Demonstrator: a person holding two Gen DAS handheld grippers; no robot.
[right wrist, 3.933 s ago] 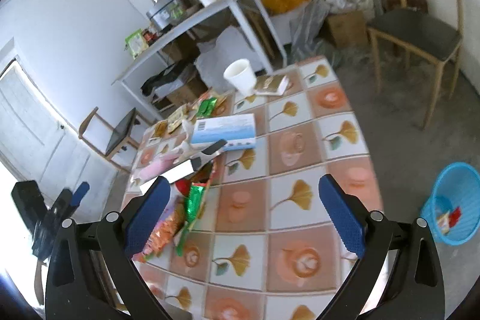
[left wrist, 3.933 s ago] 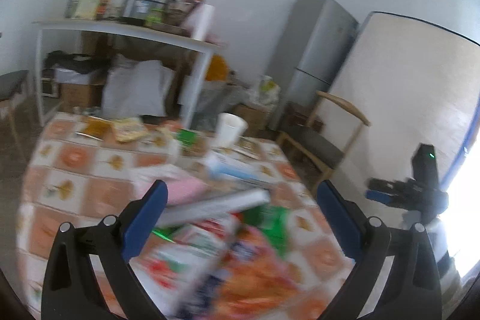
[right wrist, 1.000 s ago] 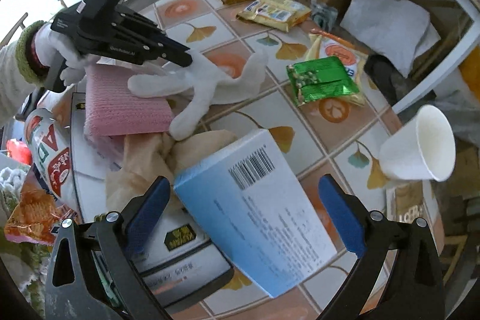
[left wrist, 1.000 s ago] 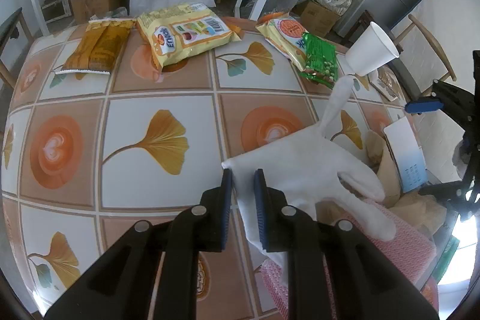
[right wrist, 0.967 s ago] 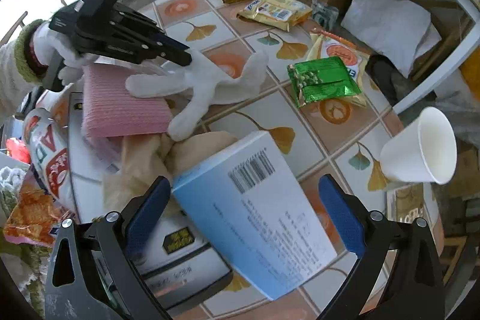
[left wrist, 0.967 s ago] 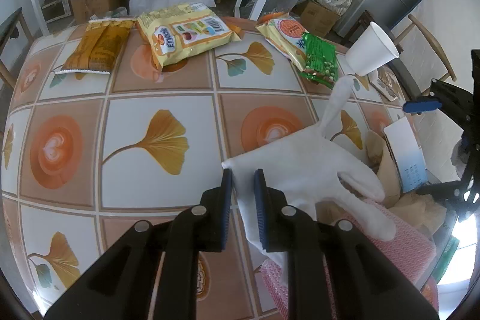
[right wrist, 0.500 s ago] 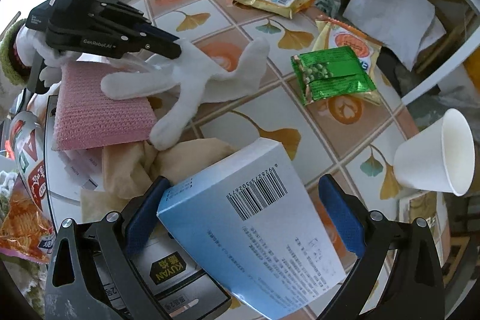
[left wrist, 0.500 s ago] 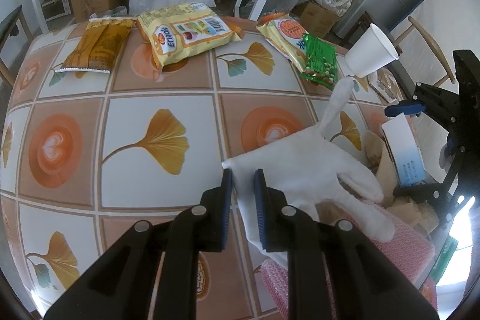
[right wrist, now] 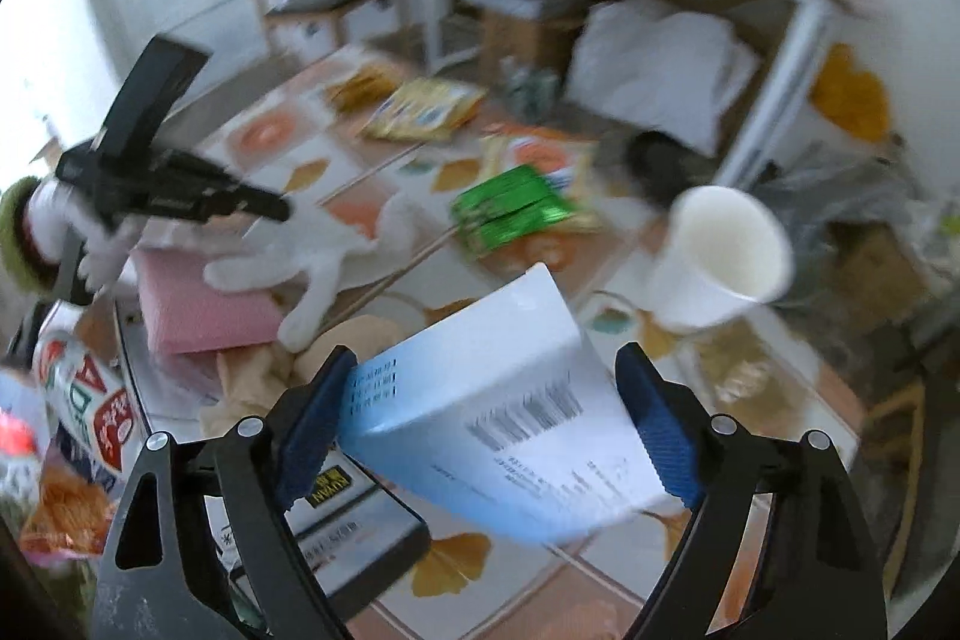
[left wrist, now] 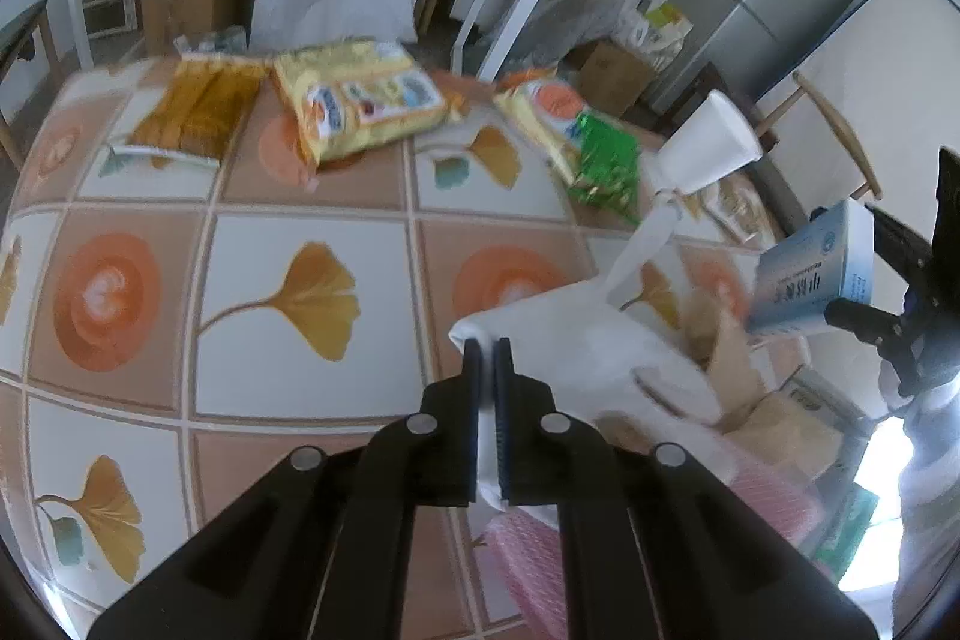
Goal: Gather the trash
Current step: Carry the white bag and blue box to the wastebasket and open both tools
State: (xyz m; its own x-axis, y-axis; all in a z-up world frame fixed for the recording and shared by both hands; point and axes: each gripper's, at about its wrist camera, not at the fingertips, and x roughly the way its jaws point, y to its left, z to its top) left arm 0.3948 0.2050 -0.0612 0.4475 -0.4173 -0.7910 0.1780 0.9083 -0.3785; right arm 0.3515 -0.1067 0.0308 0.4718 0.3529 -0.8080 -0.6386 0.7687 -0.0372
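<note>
Left gripper (left wrist: pixel 487 349) pinches the cuff of a white glove (left wrist: pixel 576 334) lying on the tiled table (left wrist: pixel 288 196). Right gripper (right wrist: pixel 480 388) jaws closing, both pads against a blue-white box (right wrist: pixel 510 436) lifted off the table, near right.

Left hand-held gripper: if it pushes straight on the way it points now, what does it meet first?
The left hand-held gripper is already shut on the edge of the white glove, so the glove comes first. Beyond it lies the tiled tablecloth; depth there is hard to judge.
</note>
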